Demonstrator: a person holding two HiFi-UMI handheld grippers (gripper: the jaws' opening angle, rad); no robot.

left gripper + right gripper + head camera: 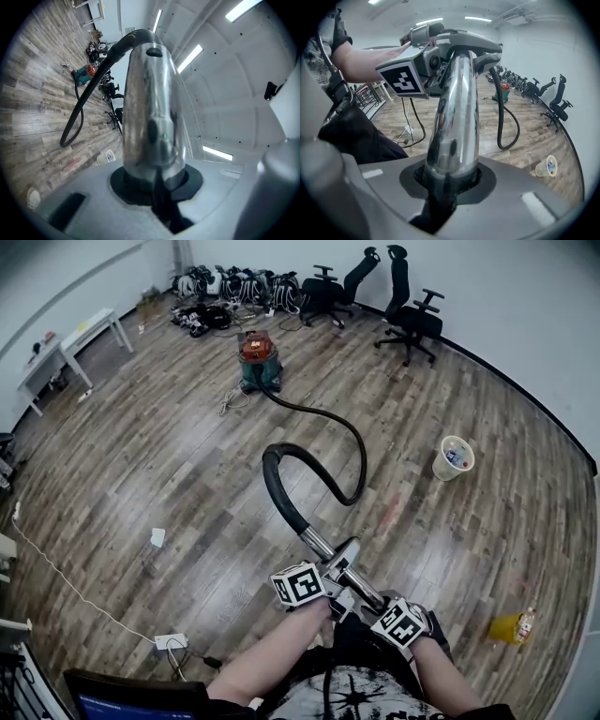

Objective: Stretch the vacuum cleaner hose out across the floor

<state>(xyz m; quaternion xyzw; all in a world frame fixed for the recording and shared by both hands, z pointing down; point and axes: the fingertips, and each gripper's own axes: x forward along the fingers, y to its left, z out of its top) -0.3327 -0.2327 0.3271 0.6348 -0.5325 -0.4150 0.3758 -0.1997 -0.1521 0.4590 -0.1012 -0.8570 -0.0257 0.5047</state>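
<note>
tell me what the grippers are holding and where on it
Both hold the vacuum's metal wand: the left gripper clamps it nearer the black hose, and the right gripper clamps it farther back, nearer the person.

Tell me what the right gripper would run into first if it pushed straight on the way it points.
Likely the left gripper, clamped further up the same metal tube that the right gripper holds; depth is unclear.

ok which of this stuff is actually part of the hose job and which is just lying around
Job: vacuum cleaner; hose; metal tube, clamped by the left gripper and the right gripper.

Lying about: cup; office chairs; white table; power strip.
</note>
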